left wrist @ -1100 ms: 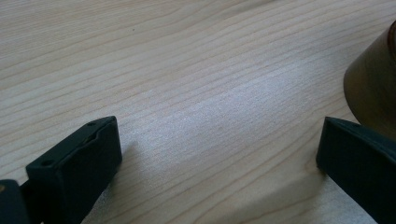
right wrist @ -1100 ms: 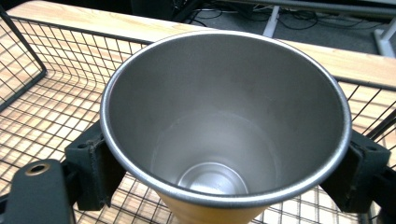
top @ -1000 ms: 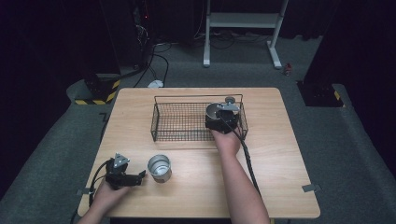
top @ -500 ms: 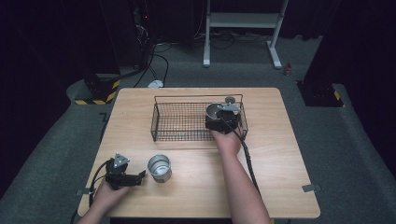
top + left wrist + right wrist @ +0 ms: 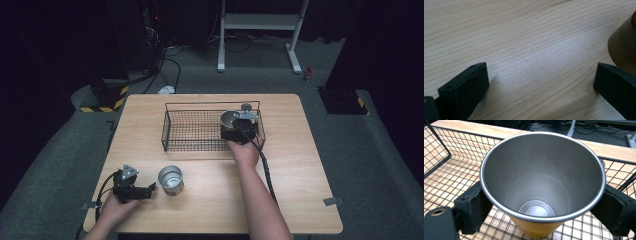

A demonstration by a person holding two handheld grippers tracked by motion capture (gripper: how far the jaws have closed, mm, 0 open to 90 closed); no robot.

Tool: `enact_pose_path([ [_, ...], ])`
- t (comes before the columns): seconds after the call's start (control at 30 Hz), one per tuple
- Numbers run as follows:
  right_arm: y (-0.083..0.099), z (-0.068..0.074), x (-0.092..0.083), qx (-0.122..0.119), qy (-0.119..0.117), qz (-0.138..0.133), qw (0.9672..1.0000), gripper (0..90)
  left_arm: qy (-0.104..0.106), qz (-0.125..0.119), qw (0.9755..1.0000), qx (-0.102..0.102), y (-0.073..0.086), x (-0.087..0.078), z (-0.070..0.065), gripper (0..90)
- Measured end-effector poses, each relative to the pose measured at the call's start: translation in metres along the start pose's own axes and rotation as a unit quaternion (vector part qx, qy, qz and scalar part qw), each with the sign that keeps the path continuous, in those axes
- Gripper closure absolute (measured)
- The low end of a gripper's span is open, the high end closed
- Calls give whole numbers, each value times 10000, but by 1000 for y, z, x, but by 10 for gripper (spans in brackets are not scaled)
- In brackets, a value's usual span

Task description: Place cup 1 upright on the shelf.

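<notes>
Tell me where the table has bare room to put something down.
Free: the wood right of the wire basket, and the near-right stretch beside the right forearm. The basket's left half is bare mesh. Crowded: the basket's right end, where the right gripper holds a cup; and near-left, around the left gripper and steel cup.

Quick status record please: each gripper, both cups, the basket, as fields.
left gripper: open, low on the table, jaws apart on bare wood, beside a cup
right gripper: shut on the cup in the basket
cup in the basket: upright, empty, jaws on both sides
cup on the table: upright, near the front edge, not held
basket: black wire, at the table's far middle
</notes>
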State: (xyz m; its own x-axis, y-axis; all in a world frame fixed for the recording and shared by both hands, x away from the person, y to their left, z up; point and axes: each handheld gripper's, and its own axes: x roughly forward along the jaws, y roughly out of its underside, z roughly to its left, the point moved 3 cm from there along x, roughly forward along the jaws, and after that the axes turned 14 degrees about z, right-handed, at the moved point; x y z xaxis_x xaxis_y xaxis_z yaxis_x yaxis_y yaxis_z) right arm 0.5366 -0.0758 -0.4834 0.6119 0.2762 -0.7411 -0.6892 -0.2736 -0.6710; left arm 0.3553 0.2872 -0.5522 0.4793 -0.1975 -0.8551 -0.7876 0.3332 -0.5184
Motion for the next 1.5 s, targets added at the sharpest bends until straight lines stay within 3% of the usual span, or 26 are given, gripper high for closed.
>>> enact_pose_path([
  [0.37, 5, 1, -6, -28, -24, -32, 10000, 99, 1, 2, 10000, 3, 0, 0, 0, 4],
  [0.53, 7, 1, -11, -196, 104, -39, 9997, 99, 0, 2, 10000, 10, 0, 0, 0, 4],
  [1.0, 16, -5, -26, -124, 28, 1, 9999, 99, -2, 1, 10000, -3, 0, 0, 0, 4],
  [1.5, 34, -5, -50, -167, -92, -191, 9996, 99, -2, 2, 10000, -9, 0, 0, 0, 4],
])
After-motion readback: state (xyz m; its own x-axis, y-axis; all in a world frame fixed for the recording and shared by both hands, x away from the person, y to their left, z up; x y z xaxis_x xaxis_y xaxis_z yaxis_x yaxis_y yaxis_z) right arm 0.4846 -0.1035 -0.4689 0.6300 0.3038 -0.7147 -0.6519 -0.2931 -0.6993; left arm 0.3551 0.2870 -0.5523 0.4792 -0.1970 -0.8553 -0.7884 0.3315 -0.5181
